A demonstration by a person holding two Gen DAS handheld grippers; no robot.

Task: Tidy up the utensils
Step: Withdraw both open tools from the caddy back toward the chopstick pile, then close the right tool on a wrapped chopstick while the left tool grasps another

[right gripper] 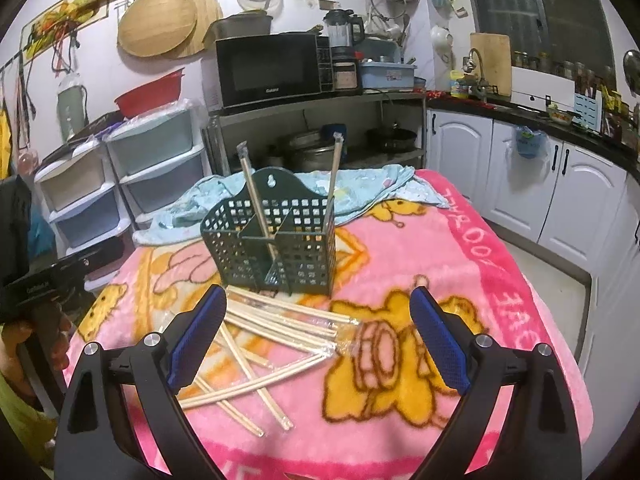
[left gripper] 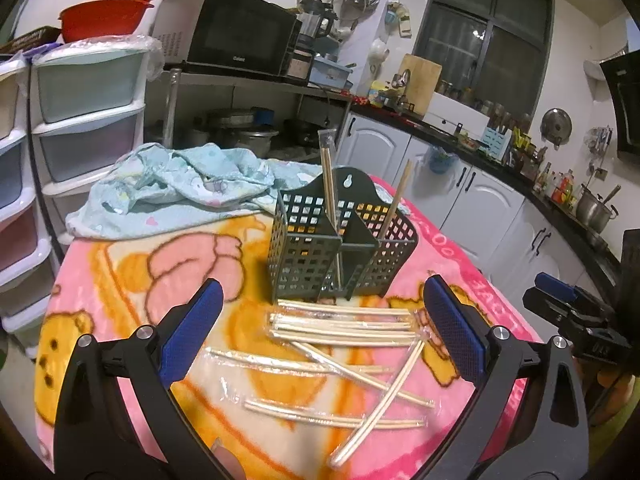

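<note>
Left wrist view: left gripper spread wide and holding nothing, hovering over wrapped chopsticks scattered on the pink blanket, just in front of the dark green slotted holder. Right wrist view: right gripper likewise gaping and empty above the same pile. Farther back, two wrapped pairs standing tilted in separate holder compartments, then a crumpled blue cloth.

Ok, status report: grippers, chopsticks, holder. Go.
Left gripper open, empty. Right gripper open, empty. Two wrapped pairs upright in green holder; loose chopsticks piled on pink blanket before it. Nothing blocking.
</note>
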